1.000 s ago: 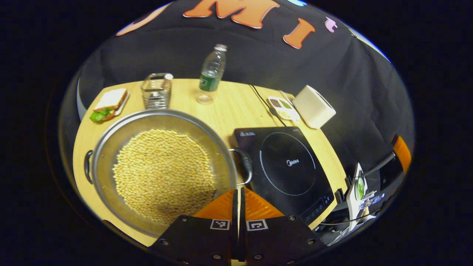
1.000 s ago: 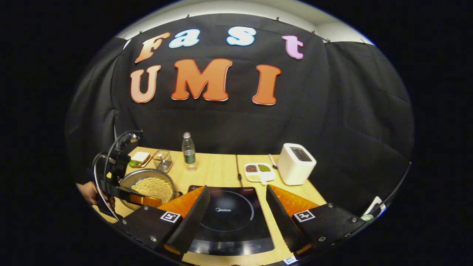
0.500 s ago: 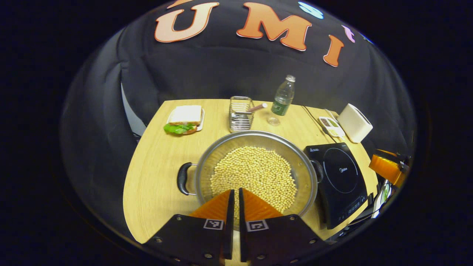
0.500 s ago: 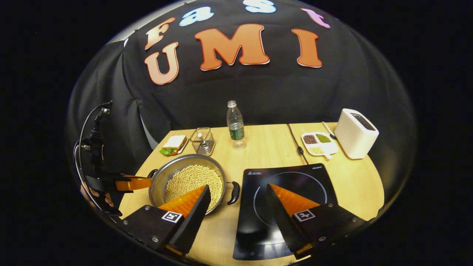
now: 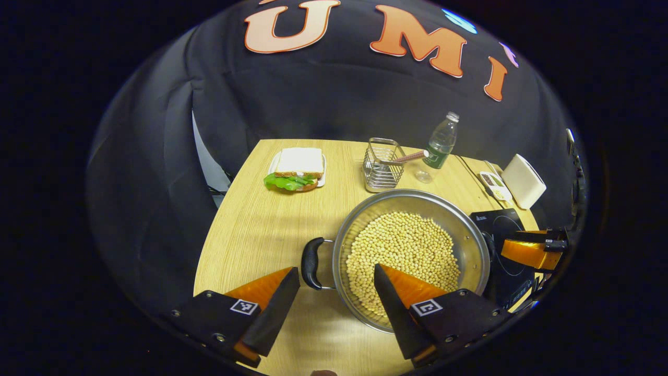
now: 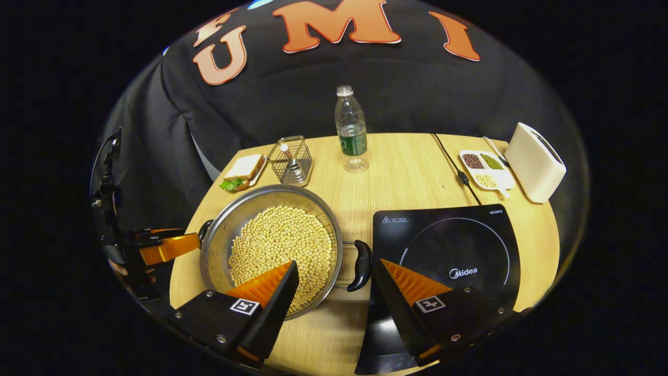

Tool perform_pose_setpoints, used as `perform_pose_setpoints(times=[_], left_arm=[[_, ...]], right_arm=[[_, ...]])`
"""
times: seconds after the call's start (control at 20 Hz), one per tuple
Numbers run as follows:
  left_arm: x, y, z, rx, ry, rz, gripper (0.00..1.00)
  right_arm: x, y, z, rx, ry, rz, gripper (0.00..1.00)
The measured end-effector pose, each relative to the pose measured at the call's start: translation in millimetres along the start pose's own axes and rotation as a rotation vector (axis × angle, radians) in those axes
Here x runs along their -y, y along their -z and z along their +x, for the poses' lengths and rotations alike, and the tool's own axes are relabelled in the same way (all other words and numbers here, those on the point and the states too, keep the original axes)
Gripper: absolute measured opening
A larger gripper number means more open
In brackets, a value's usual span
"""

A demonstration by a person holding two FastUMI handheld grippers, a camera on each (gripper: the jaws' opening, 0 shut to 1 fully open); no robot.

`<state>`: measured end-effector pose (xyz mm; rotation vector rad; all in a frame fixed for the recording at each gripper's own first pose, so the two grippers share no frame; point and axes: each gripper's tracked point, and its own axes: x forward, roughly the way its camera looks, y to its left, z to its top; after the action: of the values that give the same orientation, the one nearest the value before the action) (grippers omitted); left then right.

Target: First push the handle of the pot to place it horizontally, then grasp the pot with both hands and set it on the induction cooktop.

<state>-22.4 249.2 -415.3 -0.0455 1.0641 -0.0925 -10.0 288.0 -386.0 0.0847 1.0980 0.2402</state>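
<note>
On wooden table point(image 6: 402, 177), pot point(image 6: 271, 245) beside cooktop point(image 6: 443, 245).

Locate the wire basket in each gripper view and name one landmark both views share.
Left gripper view: the wire basket stands upper centre, just beyond the pot rim, left of the water bottle.
Right gripper view: the wire basket sits upper left of centre, between the sandwich plate and the water bottle, behind the pot.
Shared landmark: the water bottle, next to the basket in both.
</note>
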Motion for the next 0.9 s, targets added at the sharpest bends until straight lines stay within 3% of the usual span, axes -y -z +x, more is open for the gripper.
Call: perform_pose_setpoints(times=[0.35,0.65,0.9], left_arm=[[-14,2,29,-0.033,-0.018,0.015,0.9],[-16,7,47,-0.047,0.007,0.001,0.9],[-26,16,60,-0.064,-0.026,-0.001,0.91]], right_arm=[[6,11,33,-0.077,0.028,0.037,0.92],[8,22,49,-0.121,0.046,-0.032,0.84],[5,28,54,-0.13,0.02,-0.075,0.79]])
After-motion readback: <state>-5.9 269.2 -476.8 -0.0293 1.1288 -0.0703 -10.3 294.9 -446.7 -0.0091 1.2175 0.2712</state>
